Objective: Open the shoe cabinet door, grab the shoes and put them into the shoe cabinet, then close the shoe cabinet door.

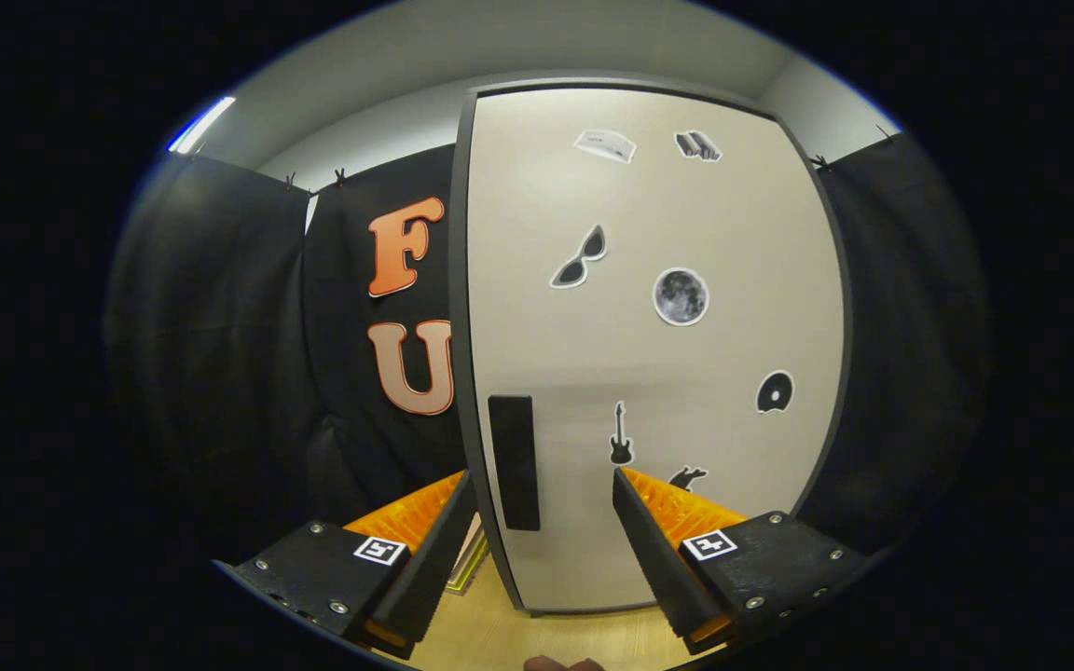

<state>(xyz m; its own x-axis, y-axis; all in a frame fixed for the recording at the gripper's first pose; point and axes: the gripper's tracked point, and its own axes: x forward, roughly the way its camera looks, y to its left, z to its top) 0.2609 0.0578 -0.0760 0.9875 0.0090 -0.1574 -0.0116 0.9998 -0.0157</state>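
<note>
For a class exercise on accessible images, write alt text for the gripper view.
A closed pale shoe cabinet door with a dark handle by its left edge stands ahead of the open tool, its fingers apart either side of the handle. Small stickers dot the door.

A pale wooden plank floor [518, 638] shows between the parted fingers of the gripper [543, 522]; the tall cream shoe cabinet with a dark-edged door [649, 354] stands directly on it, just ahead of the fingers
</note>
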